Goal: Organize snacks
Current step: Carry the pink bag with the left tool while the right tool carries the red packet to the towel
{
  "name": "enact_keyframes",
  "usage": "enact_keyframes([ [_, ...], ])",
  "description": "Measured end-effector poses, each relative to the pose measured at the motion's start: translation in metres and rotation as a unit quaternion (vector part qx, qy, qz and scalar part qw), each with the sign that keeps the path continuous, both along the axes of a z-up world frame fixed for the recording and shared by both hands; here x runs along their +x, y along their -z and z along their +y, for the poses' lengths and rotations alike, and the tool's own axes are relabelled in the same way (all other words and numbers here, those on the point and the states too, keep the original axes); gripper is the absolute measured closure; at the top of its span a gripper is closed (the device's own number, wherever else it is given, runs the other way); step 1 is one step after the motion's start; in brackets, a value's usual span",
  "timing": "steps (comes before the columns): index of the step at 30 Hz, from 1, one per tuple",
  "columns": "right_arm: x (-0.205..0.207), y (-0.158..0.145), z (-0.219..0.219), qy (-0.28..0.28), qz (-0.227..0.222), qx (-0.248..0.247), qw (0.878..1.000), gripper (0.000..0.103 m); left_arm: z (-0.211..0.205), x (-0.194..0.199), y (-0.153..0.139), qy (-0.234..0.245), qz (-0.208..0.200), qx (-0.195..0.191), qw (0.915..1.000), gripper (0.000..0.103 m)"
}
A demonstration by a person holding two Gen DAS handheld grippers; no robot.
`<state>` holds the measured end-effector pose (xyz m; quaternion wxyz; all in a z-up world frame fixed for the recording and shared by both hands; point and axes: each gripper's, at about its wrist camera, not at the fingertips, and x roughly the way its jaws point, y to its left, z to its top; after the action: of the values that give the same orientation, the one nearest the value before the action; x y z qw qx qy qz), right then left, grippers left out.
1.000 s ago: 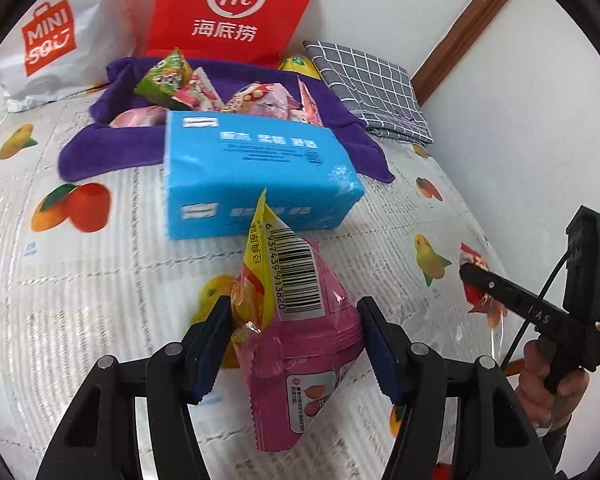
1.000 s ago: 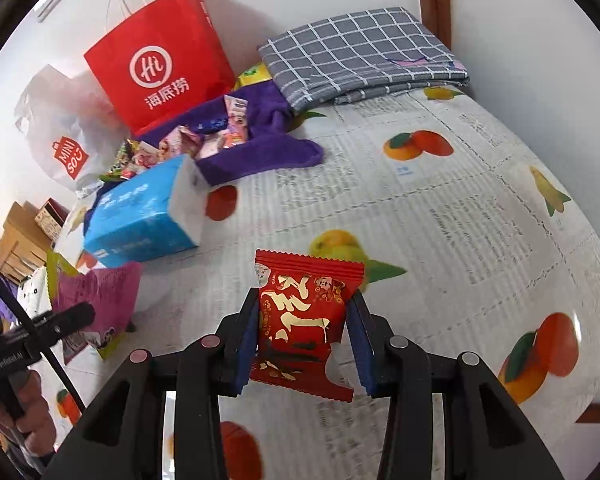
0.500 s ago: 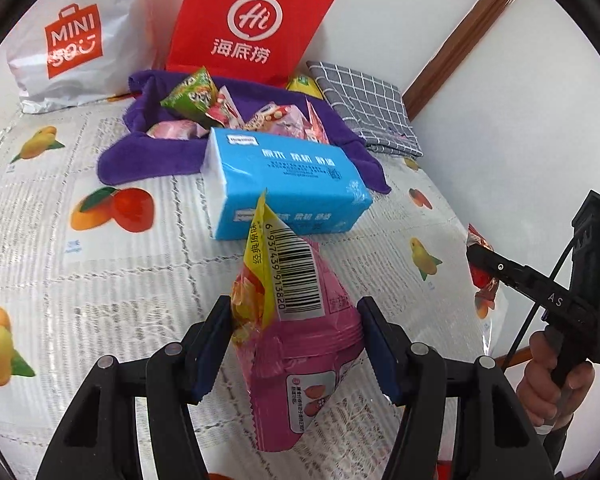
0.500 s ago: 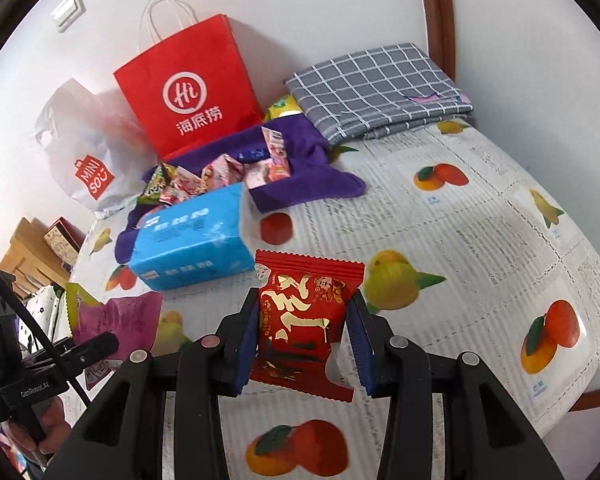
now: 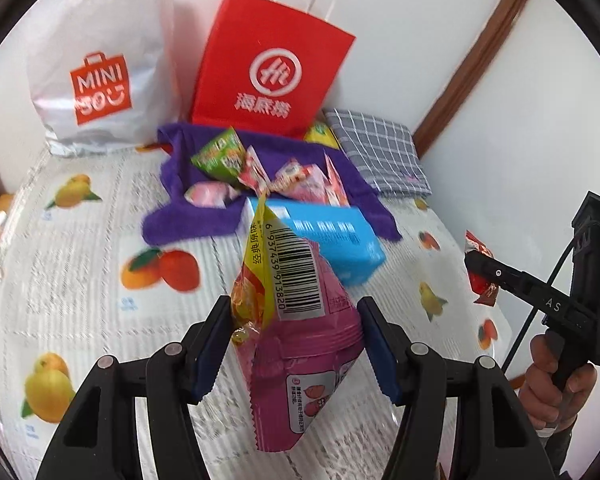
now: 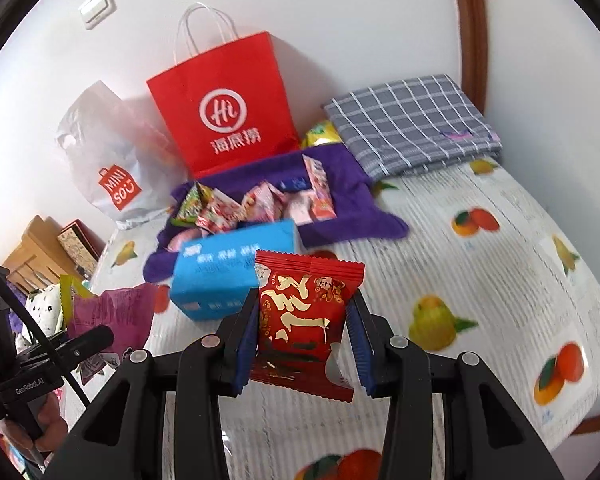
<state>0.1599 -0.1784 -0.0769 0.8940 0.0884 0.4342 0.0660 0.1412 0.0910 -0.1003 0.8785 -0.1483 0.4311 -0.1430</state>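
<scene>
My left gripper (image 5: 296,344) is shut on a pink and yellow snack packet (image 5: 300,340) with a barcode, held above the table. My right gripper (image 6: 304,340) is shut on a red snack packet (image 6: 304,316) with gold print. A pile of small snack packets (image 5: 260,176) lies on a purple cloth (image 5: 204,220) beyond a blue tissue pack (image 5: 332,240). In the right wrist view the pile (image 6: 252,204) and the blue tissue pack (image 6: 228,272) lie ahead, and the left gripper with the pink packet (image 6: 108,316) is at the left.
A red paper bag (image 5: 268,76) and a white MINISO bag (image 5: 100,80) stand against the wall. A folded grey checked cloth (image 5: 380,156) lies at the back right. The table has a fruit-print cover (image 5: 80,280). Wooden boxes (image 6: 40,252) stand off its left edge.
Both grippers have pulled back and risen, each still holding its packet. The bags, cloth and tissue pack now look farther away and more of the wall shows.
</scene>
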Motion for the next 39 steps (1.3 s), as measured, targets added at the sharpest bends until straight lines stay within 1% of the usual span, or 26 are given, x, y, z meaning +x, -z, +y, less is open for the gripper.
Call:
enact_keyframes([
  [6, 0.027, -0.007, 0.01, -0.028, -0.01, 0.001, 1.0, 0.062, 0.002, 0.018, -0.017, -0.019, -0.014, 0.009, 0.9997, 0.042],
  [16, 0.064, -0.005, 0.018, -0.068, -0.013, -0.006, 0.998, 0.062, -0.006, 0.04, -0.032, -0.04, -0.02, 0.039, 0.9982, 0.042],
  [22, 0.083, -0.008, 0.018, -0.081, -0.02, -0.009, 0.996, 0.062, -0.006, 0.052, -0.041, -0.047, -0.02, 0.044, 0.9977, 0.042],
  [27, 0.102, -0.007, 0.019, -0.087, -0.021, -0.016, 0.996, 0.062, -0.007, 0.064, -0.049, -0.048, -0.026, 0.059, 0.9968, 0.042],
  [31, 0.117, -0.01, 0.022, -0.092, -0.02, -0.018, 0.995, 0.062, -0.003, 0.078, -0.05, -0.051, -0.023, 0.054, 0.997, 0.042],
  [36, 0.134, -0.017, 0.03, -0.104, -0.035, -0.026, 0.994, 0.062, -0.002, 0.099, -0.051, -0.056, -0.017, 0.049, 0.9971, 0.043],
  [37, 0.137, -0.017, 0.031, -0.105, -0.036, -0.027, 0.993, 0.062, -0.002, 0.102, -0.052, -0.056, -0.018, 0.05, 0.997, 0.046],
  [39, 0.145, -0.018, 0.034, -0.107, -0.039, -0.03, 0.993, 0.062, -0.002, 0.11, -0.053, -0.056, -0.021, 0.055, 0.9967, 0.047],
])
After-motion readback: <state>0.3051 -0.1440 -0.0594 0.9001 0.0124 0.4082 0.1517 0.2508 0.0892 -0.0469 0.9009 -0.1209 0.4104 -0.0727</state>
